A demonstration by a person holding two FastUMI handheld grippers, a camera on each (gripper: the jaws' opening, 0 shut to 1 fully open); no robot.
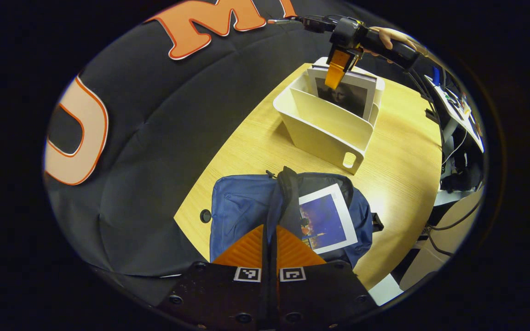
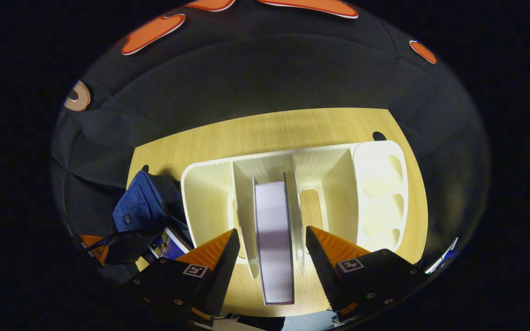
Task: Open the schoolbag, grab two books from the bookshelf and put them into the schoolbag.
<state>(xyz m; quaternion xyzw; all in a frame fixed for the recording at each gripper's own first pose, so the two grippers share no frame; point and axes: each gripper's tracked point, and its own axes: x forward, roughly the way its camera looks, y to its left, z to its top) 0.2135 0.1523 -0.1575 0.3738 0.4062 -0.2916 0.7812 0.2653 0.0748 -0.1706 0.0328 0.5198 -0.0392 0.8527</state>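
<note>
Left gripper [image 1: 269, 239] is being held closed on the blue schoolbag's [image 1: 242, 207] flap, apparently. Right gripper [image 2: 272, 250] is being held open astride the book [image 2: 273, 239] in the bookshelf [image 2: 210, 193] mid-tabletop [image 2: 269, 131]; another book [image 1: 328, 218] is lying in the bag.

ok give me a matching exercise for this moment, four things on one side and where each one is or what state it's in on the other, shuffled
Things:
1. left claw
2. right claw
3. blue-covered book
4. white-edged book

Places or states:
A. standing in a slot of the white bookshelf
B. lying in the open blue schoolbag
C. shut, holding up a part of the schoolbag
D. open, one finger on each side of a standing book

Pairs: 1-C, 2-D, 3-B, 4-A
</note>
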